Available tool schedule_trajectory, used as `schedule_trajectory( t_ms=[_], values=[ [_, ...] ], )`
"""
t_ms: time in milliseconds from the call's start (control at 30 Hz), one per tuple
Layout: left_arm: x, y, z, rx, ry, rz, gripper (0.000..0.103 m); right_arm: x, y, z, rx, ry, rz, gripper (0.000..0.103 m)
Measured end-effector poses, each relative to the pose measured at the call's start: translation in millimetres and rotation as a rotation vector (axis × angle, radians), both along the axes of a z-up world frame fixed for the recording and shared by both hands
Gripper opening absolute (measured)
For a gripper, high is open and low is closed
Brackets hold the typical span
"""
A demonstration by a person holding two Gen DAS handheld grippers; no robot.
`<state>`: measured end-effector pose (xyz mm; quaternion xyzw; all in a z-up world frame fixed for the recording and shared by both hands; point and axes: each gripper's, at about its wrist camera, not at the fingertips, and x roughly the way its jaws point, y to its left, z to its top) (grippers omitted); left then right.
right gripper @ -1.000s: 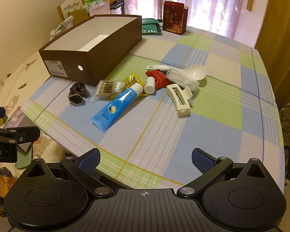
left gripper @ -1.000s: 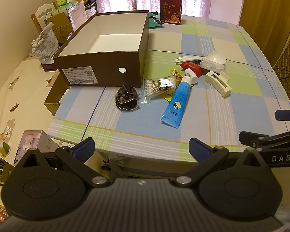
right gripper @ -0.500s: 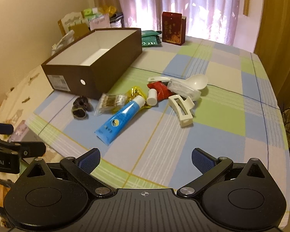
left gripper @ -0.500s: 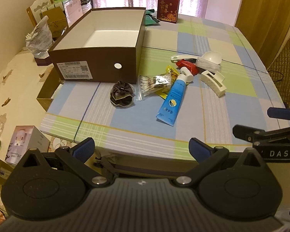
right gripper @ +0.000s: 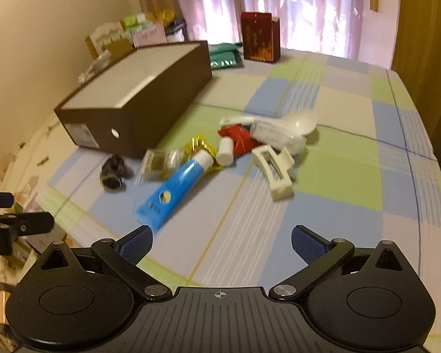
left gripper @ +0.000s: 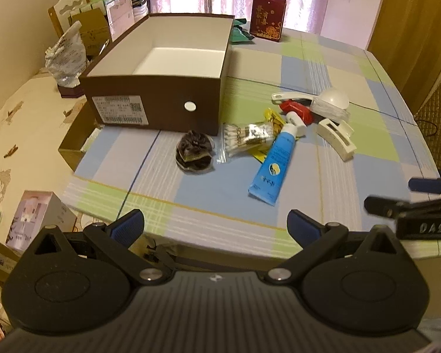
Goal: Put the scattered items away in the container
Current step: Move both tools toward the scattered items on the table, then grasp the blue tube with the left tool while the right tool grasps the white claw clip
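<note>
An open brown box (left gripper: 161, 108) with a white inside stands empty on the checked tablecloth (left gripper: 308, 67). In front of it lie a dark scrunchie (left gripper: 194, 153), a bag of cotton swabs (left gripper: 245, 138), a blue tube (left gripper: 275, 166), a yellow wrapper (left gripper: 275, 119), a red packet (left gripper: 297, 109), a white spoon (left gripper: 332, 98) and a white hair claw (left gripper: 336, 138). My left gripper (left gripper: 216, 226) is open, low at the table's near edge. My right gripper (right gripper: 222, 242) is open too, just short of the blue tube (right gripper: 173, 188) and the hair claw (right gripper: 275, 170). Neither holds anything.
A red carton (left gripper: 267, 16) and green packets (left gripper: 239, 31) stand beyond the box. Boxes, bags and a chair (left gripper: 70, 6) crowd the left side off the table. The other gripper (left gripper: 420, 206) shows at the right edge of the left wrist view.
Both grippers have moved forward toward the table and its items. The right view now sits lower and closer to the tube. Nothing on the table has moved.
</note>
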<state>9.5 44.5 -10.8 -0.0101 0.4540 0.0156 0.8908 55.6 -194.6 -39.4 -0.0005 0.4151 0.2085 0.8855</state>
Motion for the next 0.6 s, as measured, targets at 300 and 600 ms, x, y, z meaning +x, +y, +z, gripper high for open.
schedule_trajectory(
  t_ms=[300, 600],
  values=[
    [33.4, -20.8, -12.0, 0.006, -0.017, -0.056, 0.102, 38.5, -21.4, -12.3, -0.025, 0.058, 0.004, 0.103],
    [74.8, -41.5, -44.4, 0.005, 0.022, -0.136, 0.096, 78.9, -46.6, -29.6, -0.063, 0.084, 0.03, 0.103]
  ],
)
